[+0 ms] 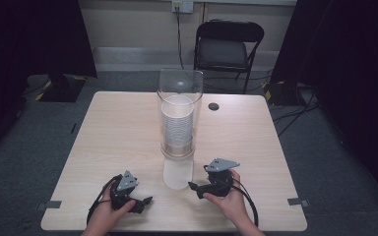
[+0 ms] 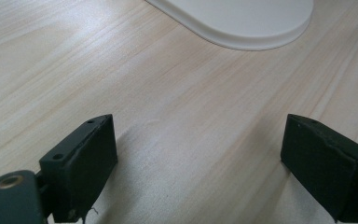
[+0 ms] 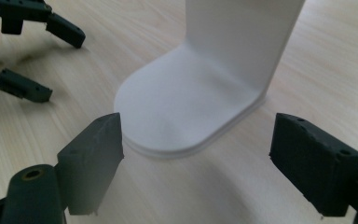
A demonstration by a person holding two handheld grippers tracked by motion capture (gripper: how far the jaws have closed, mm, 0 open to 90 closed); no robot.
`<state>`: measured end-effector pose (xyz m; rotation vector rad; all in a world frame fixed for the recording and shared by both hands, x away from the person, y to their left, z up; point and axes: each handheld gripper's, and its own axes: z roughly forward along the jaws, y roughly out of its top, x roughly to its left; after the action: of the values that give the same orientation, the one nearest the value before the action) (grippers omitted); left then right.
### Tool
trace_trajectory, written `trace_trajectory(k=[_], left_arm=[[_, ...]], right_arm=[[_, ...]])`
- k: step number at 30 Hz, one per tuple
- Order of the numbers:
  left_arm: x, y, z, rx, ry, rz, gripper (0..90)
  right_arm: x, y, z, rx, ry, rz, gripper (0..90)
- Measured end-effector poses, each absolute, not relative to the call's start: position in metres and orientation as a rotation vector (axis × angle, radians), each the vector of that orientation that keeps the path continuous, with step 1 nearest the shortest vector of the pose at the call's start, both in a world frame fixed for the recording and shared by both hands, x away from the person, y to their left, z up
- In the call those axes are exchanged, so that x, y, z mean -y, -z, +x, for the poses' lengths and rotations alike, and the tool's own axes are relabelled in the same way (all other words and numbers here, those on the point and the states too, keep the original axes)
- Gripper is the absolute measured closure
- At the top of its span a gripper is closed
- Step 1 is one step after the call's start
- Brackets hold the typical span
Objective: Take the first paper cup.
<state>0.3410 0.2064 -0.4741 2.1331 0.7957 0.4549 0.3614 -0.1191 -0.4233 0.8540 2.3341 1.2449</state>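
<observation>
Dispenser: clear tube (image 1: 179,98) holding a stack of white cups (image 1: 176,123), upright on a white stand (image 1: 177,172), near the middle of the table (image 1: 118,132) and toward the person's edge.
Stand base: flat rounded white foot lying on the wood; in the right gripper view its upright back (image 3: 242,42) rises from the foot (image 3: 177,107); in the left gripper view the foot's rounded edge (image 2: 247,23) sits at the top.
Right gripper (image 1: 195,187): held in the right hand (image 1: 229,199), just right of the stand base and pointing at it; fingers (image 3: 317,163) spread wide, with nothing between them, the foot just ahead of the tips.
Left gripper (image 1: 145,202): held in the left hand (image 1: 109,211), left of the base and apart from it, low over the table; fingers (image 2: 81,163) spread wide over bare wood, gripping nothing.
Left gripper from the right's camera: its two black fingers (image 3: 65,29) open at top left, off the foot.
Table: pale wood grain, a small dark round hole (image 1: 213,106) near the far edge.
Room: black folding chair (image 1: 229,44) beyond the table, wall socket (image 1: 182,6) with a cable, grey carpet.
</observation>
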Motion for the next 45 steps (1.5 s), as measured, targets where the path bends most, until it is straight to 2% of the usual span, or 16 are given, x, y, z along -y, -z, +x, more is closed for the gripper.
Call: trace_trajectory(k=[27, 37, 38, 40, 45], left_arm=[[-0.206, 0.474, 0.341, -0.793, -0.454, 2.137, 9.6], [-0.206, 0.474, 0.341, -0.793, -0.452, 2.139, 9.6], [-0.206, 0.474, 0.341, -0.792, -0.452, 2.139, 9.6], [-0.206, 0.474, 0.341, -0.792, -0.452, 2.139, 9.6], [-0.206, 0.474, 0.341, -0.793, -0.452, 2.138, 9.6]], right_arm=[[0.081, 0.386, 0.377, -2.245, -1.429, 0.781, 17.2], [0.077, 0.371, 0.382, -2.171, -1.497, 0.750, 23.9], [0.075, 0.371, 0.382, -2.164, -1.501, 0.743, 29.0], [0.074, 0.372, 0.383, -2.148, -1.512, 0.736, 32.4], [0.075, 0.377, 0.383, -2.127, -1.533, 0.706, 34.0]])
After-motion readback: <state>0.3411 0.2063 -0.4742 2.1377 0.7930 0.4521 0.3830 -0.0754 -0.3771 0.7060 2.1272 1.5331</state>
